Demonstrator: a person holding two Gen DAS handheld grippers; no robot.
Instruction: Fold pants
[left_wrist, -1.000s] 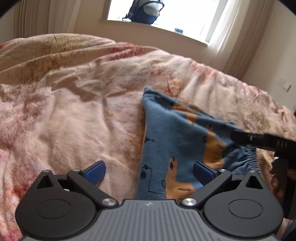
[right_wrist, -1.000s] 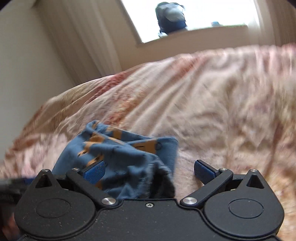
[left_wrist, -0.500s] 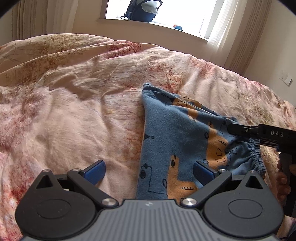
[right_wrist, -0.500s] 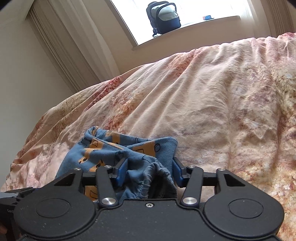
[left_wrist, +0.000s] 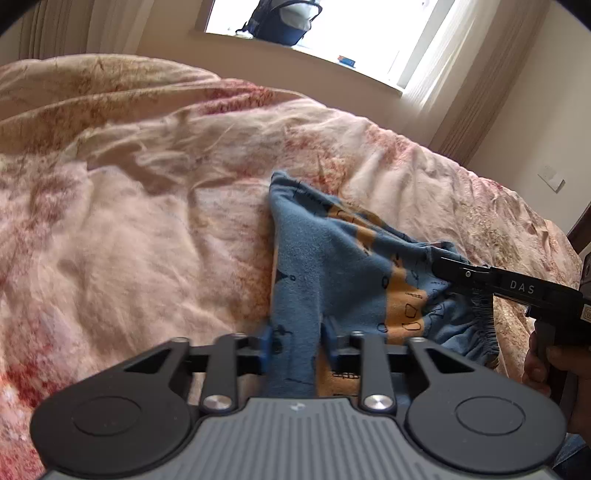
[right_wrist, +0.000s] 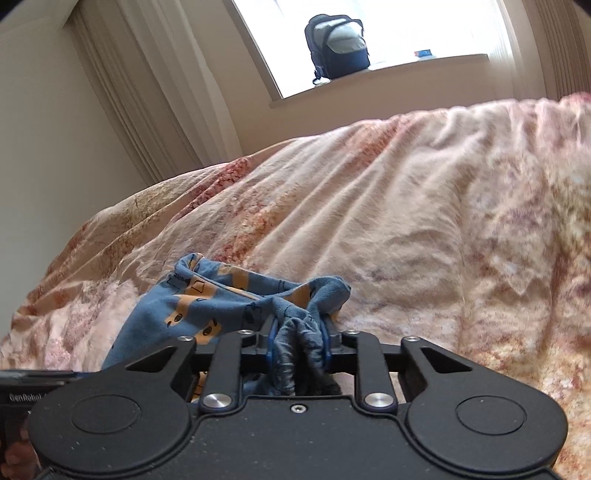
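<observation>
Small blue pants with orange animal prints lie crumpled on the pink floral duvet. My left gripper has its jaws closing, and its blue pads press a fold of the near blue edge between them. My right gripper is closing too, its pads squeezing the bunched elastic waistband of the pants. In the left wrist view the right gripper reaches in from the right onto that waistband. The cloth under both gripper bodies is hidden.
The duvet covers the whole bed and is wrinkled. A dark backpack and a small blue item sit on the windowsill behind. Curtains hang at both sides of the window. A hand holds the right gripper's handle.
Both grippers went from wide open to closed on the pants, the right one first on the waistband, the left one after on the near edge. The pants bunched slightly.
</observation>
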